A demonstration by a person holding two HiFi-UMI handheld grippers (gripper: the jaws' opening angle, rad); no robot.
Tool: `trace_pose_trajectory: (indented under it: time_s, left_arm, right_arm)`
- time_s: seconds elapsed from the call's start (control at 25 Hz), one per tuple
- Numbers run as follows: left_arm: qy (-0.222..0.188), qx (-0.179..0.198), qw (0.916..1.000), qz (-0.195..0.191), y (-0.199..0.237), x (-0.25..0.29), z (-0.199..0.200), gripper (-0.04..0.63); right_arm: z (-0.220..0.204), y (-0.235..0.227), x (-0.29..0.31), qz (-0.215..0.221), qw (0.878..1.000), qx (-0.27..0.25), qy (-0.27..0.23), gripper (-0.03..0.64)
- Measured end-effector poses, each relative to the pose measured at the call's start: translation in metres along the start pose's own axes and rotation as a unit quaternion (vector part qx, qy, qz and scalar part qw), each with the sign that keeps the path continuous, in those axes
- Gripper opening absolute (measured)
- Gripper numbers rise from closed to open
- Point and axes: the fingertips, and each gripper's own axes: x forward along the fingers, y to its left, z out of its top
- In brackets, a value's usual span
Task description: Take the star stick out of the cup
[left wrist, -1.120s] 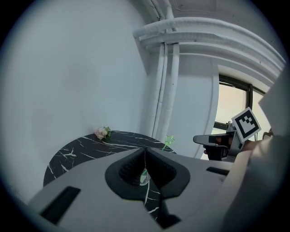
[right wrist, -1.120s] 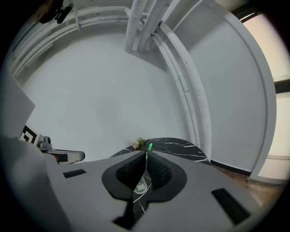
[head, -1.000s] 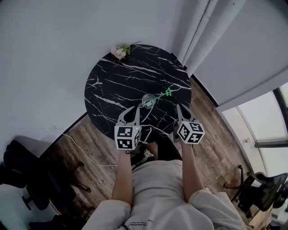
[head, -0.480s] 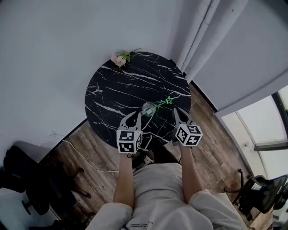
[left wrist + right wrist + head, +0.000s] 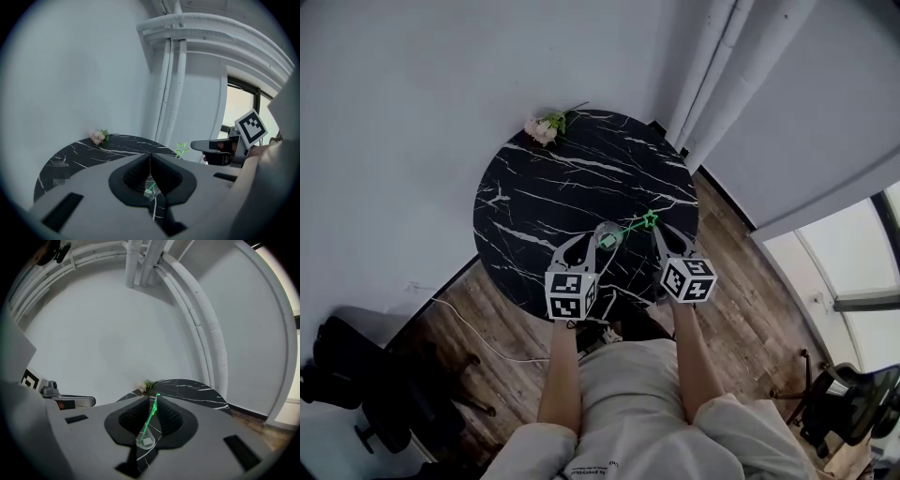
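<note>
**Status:** extraction not begun.

- The cup [image 5: 607, 237] stands upright on the near part of the table [image 5: 525, 187].
- The star stick [image 5: 648, 220] sits inside the cup, leaning to the right with its star end raised.
- Left gripper [image 5: 577, 240]: jaws closed tip to tip, grasping nothing, positioned just near-left of the cup.
- Right gripper [image 5: 656, 231]: jaws also closed and empty, with the tips just beside the star end but not on it.

**Remaining, as judged:**

1. Spread the right jaws.
2. Clamp them on the stick.
3. Lift the stick clear of the rim.

The cup looks light, so steadying it with the left gripper may be needed.
</note>
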Motion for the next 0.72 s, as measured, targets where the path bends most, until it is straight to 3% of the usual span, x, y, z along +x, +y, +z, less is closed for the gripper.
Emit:
trace_pose_trajectory:
  time_s: [0.16,0.28,0.72]
  left_arm:
    - [0.01,-0.001,0.9999,-0.006,-0.001,0.017,0.002,0.023]
    - [0.012,-0.003,0.9999,-0.008,0.001,0.028,0.004,0.023]
    - [0.014,-0.016,0.9997,-0.008,0.009,0.053,0.01,0.023]
  right_arm:
    - [0.002,-0.006,0.013,0.005,1.0,0.009,0.01,0.043]
    - [0.002,-0.007,0.024,0.014,0.999,0.019,0.023,0.121]
    - [-0.003,-0.013,0.051,0.013,0.998,0.016,0.054,0.126]
